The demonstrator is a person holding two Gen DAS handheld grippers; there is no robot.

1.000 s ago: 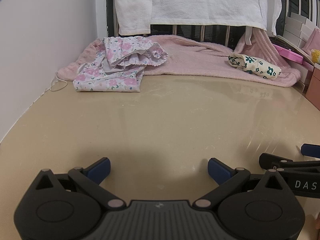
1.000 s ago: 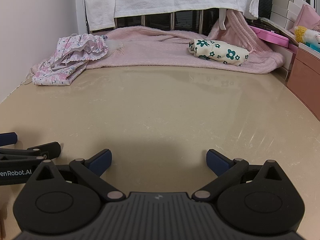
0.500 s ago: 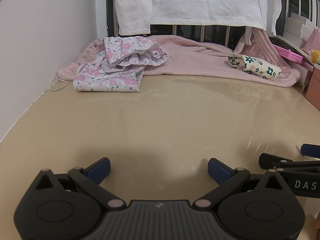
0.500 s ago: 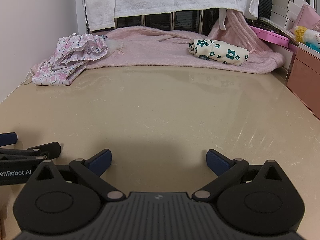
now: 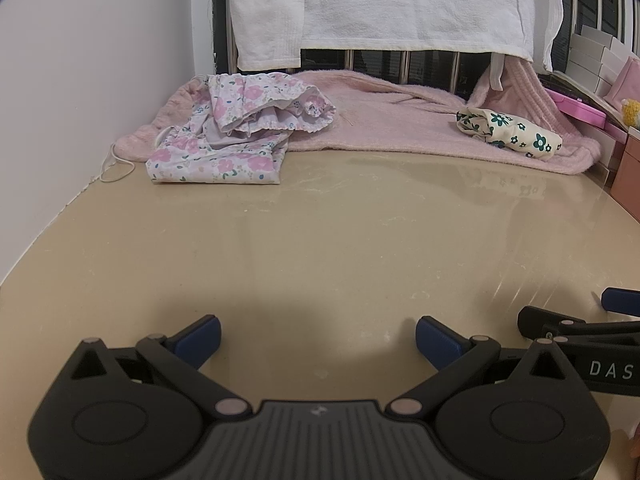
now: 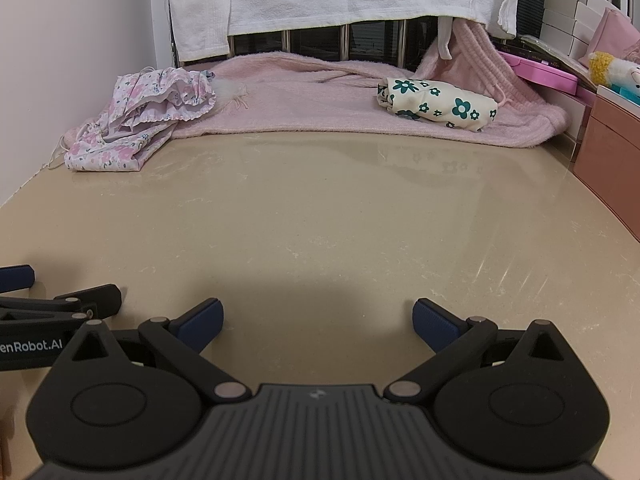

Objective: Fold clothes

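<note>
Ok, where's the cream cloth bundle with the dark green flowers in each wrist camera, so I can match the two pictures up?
Left wrist view: the cream green-flowered bundle lies at upper right, on the pink fleece blanket, near its right end.
Right wrist view: the same bundle lies right of centre, upper part of the picture, looking larger.
Shared landmark: the white towel hanging over the rail at the back, above the blanket in both views.

- Both wrist views sit low at the near edge of the tabletop (image 5: 320,232), facing the far wall.
- Shared: tabletop, pink blanket (image 6: 320,96), both far garments.
- Each view catches the neighbouring gripper at its side.
</note>
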